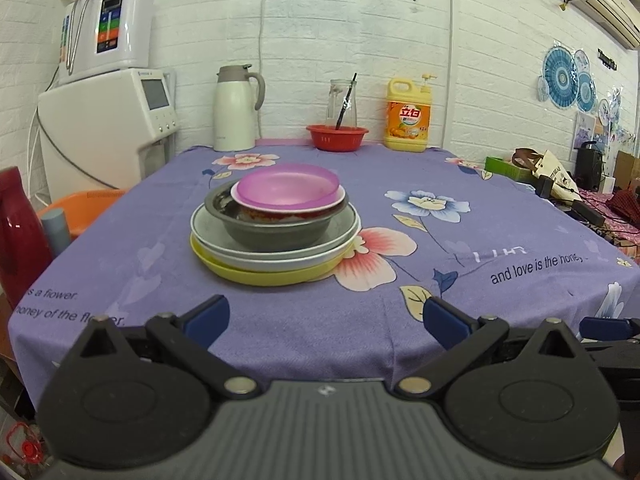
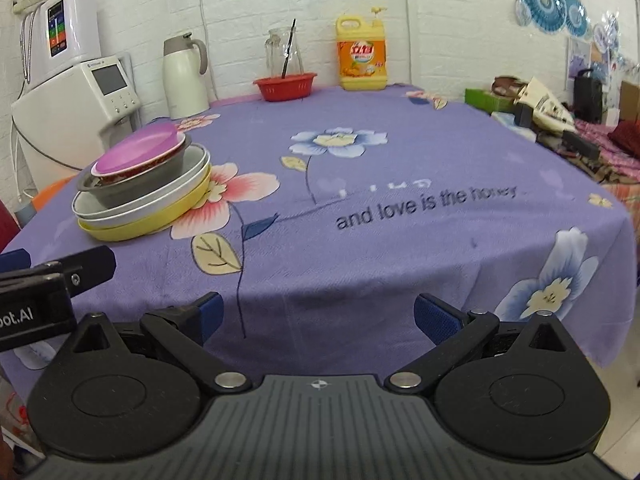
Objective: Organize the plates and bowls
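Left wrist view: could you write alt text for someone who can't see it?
A stack of dishes sits on a purple floral tablecloth: purple plate on top, gray bowl, white plate, yellow plate at the bottom. The open left gripper is empty at the table's near edge. A thermos, red basket and detergent bottle line the back wall.

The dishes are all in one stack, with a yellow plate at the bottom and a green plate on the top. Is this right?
Not quite. The top plate is purple, not green, as the left wrist view shows. The rest holds: one stack, with the yellow plate at the bottom.
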### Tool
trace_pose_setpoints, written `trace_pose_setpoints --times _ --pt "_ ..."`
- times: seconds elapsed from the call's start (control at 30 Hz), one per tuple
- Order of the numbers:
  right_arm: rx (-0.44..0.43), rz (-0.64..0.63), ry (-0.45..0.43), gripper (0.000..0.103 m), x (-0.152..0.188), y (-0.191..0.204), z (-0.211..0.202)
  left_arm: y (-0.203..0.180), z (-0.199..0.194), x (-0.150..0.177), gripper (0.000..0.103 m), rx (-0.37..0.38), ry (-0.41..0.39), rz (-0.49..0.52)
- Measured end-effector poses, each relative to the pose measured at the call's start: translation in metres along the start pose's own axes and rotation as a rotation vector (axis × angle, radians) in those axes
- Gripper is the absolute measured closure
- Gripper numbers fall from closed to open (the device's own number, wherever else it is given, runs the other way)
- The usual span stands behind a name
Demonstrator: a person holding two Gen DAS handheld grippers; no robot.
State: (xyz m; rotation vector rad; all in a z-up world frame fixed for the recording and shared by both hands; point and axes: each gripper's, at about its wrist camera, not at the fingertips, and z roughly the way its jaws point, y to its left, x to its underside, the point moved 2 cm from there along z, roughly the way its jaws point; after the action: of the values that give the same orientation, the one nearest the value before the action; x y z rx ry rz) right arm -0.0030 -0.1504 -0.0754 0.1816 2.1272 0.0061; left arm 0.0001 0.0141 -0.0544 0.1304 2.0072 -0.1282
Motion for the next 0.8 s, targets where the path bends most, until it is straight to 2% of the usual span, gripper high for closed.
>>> trace_pose_setpoints --times 0.23,0.5,0.8 --pt "0.005 0.032 -0.053 0.0 -0.004 -0.012 -0.015 0.0 0.0 -0.004 0.0 -0.004 0.006 -0.006" --pt "-0.036 0.053 -0.043 0.0 -0.004 -0.014 -0.015 0.003 -0.004 -0.009 0.0 -0.024 -0.016 0.002" --pt "-0.082 0.06 -0.031 0.0 -0.004 -0.01 -0.016 0.011 -0.013 -0.03 0.0 -0.071 -0.067 -0.003"
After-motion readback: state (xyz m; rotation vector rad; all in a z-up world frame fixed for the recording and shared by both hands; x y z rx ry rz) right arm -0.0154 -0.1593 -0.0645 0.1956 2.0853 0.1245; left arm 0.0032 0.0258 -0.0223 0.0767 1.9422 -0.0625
